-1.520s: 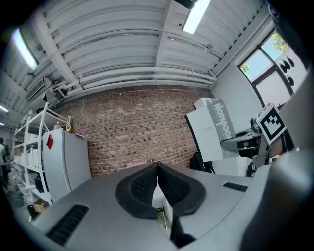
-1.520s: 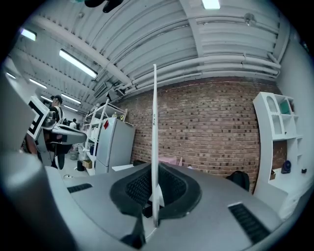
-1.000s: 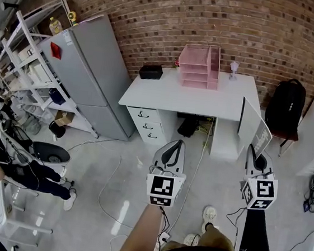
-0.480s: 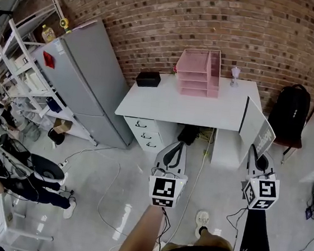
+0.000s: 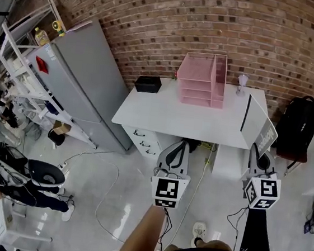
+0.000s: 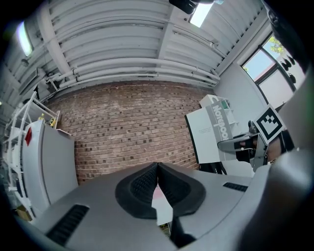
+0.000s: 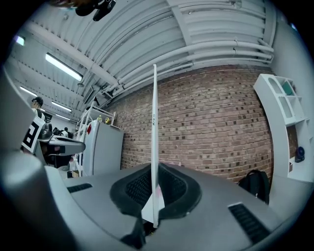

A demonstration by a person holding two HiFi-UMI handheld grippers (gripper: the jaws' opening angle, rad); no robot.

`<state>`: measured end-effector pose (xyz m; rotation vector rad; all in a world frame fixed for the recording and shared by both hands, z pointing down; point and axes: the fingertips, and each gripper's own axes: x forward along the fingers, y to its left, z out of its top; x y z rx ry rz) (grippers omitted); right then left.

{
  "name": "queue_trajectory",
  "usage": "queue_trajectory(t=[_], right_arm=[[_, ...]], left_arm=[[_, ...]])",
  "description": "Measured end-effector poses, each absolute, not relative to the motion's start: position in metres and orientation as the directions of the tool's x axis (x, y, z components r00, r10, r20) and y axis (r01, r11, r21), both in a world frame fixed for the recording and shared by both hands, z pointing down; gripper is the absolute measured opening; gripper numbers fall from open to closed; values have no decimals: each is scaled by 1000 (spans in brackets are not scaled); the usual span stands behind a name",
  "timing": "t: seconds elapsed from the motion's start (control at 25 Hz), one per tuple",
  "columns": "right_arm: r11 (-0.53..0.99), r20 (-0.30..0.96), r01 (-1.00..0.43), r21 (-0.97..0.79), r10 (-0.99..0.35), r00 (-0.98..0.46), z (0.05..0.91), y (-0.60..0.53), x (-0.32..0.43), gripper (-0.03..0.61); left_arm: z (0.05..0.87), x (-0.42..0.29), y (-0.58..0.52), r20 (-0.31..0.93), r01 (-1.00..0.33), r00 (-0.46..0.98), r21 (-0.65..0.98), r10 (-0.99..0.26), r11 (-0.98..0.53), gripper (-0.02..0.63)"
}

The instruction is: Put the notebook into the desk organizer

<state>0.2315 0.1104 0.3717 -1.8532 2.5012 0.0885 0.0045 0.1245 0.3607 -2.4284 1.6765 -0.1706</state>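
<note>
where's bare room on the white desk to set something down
The white desk is bare across its front and middle, forward of the black box and pink desk organizer. The back edge is crowded: those two plus a small clear object. The notebook in the right gripper hides the right end.

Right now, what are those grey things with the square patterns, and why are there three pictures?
A person holds two grippers, hand tools that pinch like tongs. One picture comes from a camera on the person's head, looking down; the other two come from cameras on the grippers. The left gripper is shut and empty. The right gripper pinches a thin white notebook, held upright. Ahead stands a white desk with a pink desk organizer and a black box on it.
</note>
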Motion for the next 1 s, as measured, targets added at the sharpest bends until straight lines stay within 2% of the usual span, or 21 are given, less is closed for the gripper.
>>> queue_trajectory(t=[0.44,1.0], right_arm=[[333,-46,-943,11,-942,-333,388,24,235,27],[377,-67,-926,8,-924,-377,380,-23,224,27]], left_arm=[[373,17,43,-3,-922,325,-223,-946,-316,15],[368,13,1,-12,-930,293,-234,-956,-283,15]])
